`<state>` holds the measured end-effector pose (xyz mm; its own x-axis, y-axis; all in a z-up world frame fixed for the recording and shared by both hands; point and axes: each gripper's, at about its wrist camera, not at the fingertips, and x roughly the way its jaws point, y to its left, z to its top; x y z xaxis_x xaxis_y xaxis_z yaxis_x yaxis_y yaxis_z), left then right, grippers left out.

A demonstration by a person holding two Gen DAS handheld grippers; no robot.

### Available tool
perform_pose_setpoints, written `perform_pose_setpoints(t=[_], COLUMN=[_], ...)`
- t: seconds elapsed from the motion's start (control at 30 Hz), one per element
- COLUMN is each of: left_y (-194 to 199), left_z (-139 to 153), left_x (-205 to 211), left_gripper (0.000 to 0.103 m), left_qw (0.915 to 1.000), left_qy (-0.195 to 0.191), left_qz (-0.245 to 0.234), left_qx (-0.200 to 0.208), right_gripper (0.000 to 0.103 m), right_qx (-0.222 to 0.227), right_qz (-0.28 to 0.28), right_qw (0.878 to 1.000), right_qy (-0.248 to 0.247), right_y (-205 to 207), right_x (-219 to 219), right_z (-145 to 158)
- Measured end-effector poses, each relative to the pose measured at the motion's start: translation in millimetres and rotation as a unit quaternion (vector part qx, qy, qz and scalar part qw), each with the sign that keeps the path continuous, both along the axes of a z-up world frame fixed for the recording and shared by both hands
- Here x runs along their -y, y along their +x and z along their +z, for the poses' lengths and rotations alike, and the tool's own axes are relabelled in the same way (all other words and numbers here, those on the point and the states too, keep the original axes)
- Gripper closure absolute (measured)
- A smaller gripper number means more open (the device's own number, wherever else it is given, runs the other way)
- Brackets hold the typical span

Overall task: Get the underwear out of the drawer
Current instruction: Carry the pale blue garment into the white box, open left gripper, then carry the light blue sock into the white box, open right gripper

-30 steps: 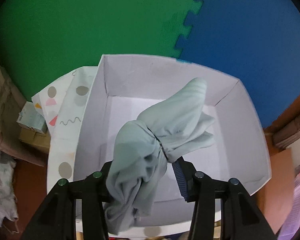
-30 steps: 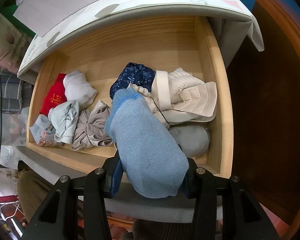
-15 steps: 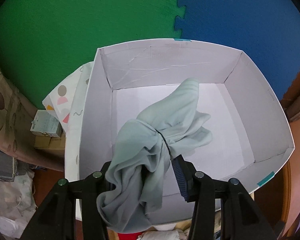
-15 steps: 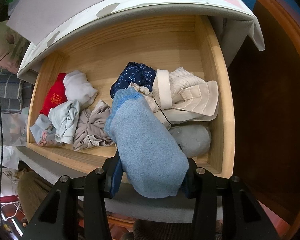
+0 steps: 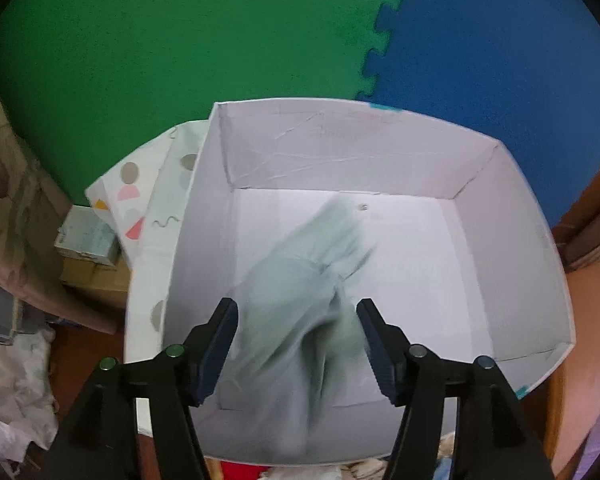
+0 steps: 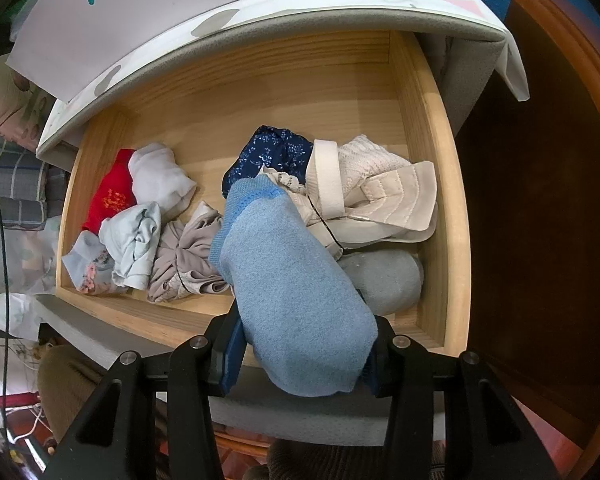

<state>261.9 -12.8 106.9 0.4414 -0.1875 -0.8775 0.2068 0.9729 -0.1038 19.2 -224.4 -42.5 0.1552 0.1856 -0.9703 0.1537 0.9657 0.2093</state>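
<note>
In the left wrist view my left gripper [image 5: 296,312] hangs over a white cardboard box [image 5: 512,224]. Its jaws are opening and the pale green underwear [image 5: 300,292] is a blur between them, free of the pads and dropping into the box. In the right wrist view my right gripper [image 6: 300,340] is shut on a rolled light blue garment [image 6: 296,296] above the open wooden drawer [image 6: 436,160]. The drawer holds several bundles: red [image 6: 110,196], white [image 6: 160,180], navy floral [image 6: 272,152], beige [image 6: 192,256], cream [image 6: 380,188] and a grey roll [image 6: 384,280].
The white box stands on a patterned cloth [image 5: 156,204] over the drawer unit, with green [image 5: 180,40] and blue [image 5: 500,40] foam mats behind it. Small cartons [image 5: 88,248] sit left of the box. Dark wooden furniture [image 6: 540,200] rises to the right of the drawer.
My left gripper's jaws have spread apart and the pale green underwear has slipped from them and is falling into the box. The right gripper and its blue garment have not moved.
</note>
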Motion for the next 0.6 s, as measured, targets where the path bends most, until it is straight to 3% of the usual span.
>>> perform_pose_setpoints(t=[0.1,0.3,0.6], left_y=[-3,-22,-91], left_z=[9,39,59], left_x=[-4,-20,-69], left_gripper=[0.04,0.04,0.04], left_qw=[0.9997,0.9995,0.9964], left_qy=[-0.022,-0.018,0.038], left_qz=[0.005,0.006,0.021], left_qx=[0.002,0.027,0.073], right_gripper=[0.059,0.059,0.059], right_qx=[0.0,0.002,0.017], right_qz=[0.0,0.003,0.004], right_qw=[1.0,1.0,1.0], right_qy=[-0.001,-0.007,-0.018], right_y=[0,0,-4], right_x=[0,-1,-5], right_z=[0,0,5])
